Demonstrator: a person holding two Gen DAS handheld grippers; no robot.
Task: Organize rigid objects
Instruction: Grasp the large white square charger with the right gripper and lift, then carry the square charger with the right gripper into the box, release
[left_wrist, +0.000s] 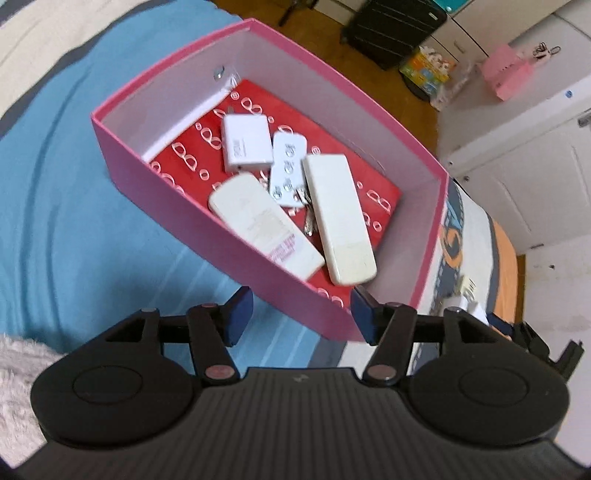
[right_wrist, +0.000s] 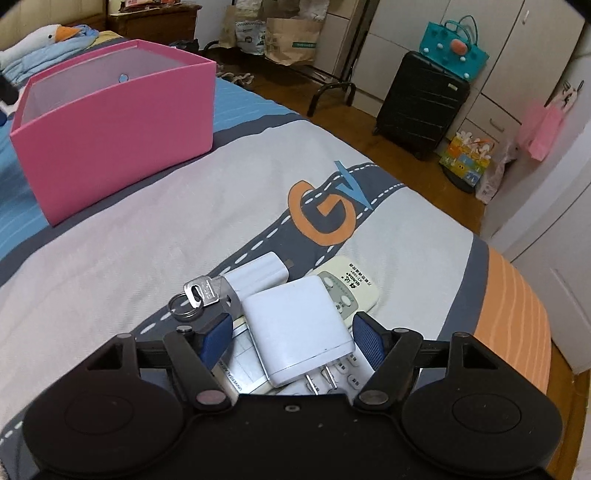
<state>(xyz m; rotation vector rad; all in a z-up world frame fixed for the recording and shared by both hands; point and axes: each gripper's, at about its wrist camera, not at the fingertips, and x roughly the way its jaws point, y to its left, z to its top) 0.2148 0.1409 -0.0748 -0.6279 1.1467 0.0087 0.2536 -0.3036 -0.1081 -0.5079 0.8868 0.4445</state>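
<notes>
Now, through the left wrist camera, we look down into the pink box on the blue bedspread; its floor is lined with a red sheet with glasses printed on it. Inside lie a white charger, a small white remote with round buttons, two long cream remotes and some keys between them. Our left gripper hangs over the near wall of the box with its blue pads apart and nothing between them, so we judge that this hand is free and its last load is among the things in the box. Through the right wrist camera, the same box stands well off on the bed, and close under us a small pile remains on the grey road-print cover: a white plug adapter lying on a remote with printed buttons, a second white charger behind it, and a key on a ring at the left. Our right gripper has its pads spread either side of the plug adapter, near its flanks but not clearly pressing on it. We take the step in hand to be picking that adapter; next we need to close squarely on its sides, clear of the prongs and the remote beneath, then lift and carry it to the box.
</notes>
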